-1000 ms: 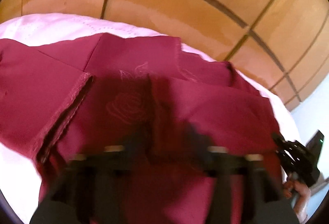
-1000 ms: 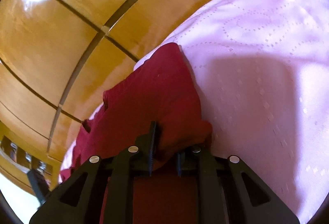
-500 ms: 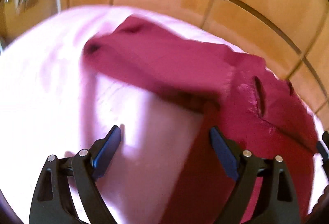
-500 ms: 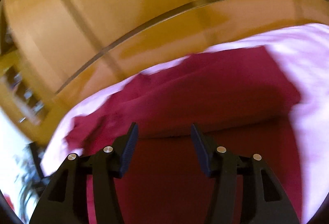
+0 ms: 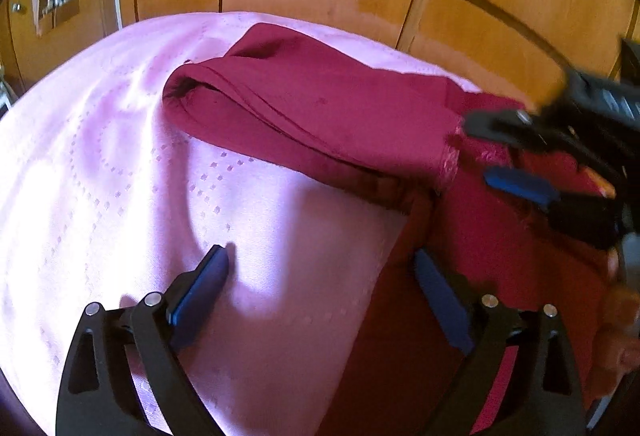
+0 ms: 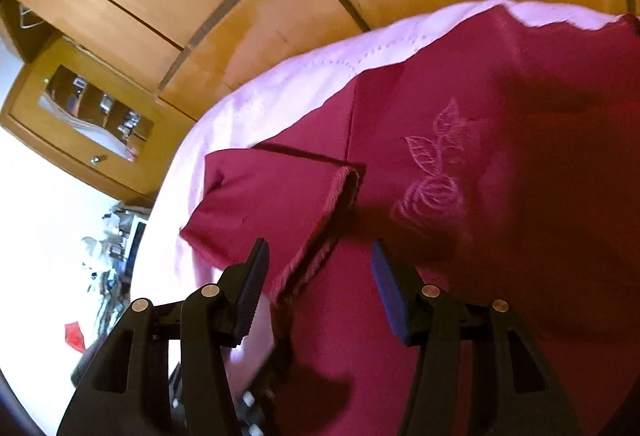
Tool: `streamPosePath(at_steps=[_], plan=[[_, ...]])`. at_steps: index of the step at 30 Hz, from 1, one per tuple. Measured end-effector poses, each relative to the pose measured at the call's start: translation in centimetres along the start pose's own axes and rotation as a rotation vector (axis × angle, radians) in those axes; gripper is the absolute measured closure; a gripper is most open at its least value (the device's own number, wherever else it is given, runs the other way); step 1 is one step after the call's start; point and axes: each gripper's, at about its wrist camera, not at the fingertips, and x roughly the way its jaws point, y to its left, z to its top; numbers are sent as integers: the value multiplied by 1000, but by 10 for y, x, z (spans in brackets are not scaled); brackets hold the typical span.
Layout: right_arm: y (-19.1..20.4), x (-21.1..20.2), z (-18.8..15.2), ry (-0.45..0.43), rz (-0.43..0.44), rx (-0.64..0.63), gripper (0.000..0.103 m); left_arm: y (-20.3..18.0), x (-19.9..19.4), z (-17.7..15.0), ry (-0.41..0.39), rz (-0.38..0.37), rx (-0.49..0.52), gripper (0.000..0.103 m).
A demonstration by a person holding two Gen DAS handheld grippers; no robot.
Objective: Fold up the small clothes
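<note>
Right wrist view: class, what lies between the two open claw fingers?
In the right wrist view, the folded sleeve's hemmed cuff edge of the maroon garment lies there, not pinched.

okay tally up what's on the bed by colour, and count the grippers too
Dark red embroidered garment: 1
Pink dotted bedspread: 1
Black two-finger grippers, left gripper and right gripper: 2
Total: 4

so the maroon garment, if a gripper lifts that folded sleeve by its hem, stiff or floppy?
Probably floppy: the maroon garment drapes in soft creases, and its folded sleeve lies limp. Likely light, since thin layers show at the fold. It may slide on the smooth pink bedspread.
</note>
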Motion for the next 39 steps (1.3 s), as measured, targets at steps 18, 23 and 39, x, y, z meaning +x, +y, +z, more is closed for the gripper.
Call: streamPosePath(at_steps=[18, 23, 39], plan=[[5, -66, 9, -157, -81, -116, 97, -11, 7, 5, 25, 65, 51, 6], [-38, -128, 5, -240, -152, -62, 97, -12, 7, 5, 26, 69, 53, 6], [-157, -217, 7, -372, -370, 90, 102, -13, 10, 5, 31, 77, 60, 5]])
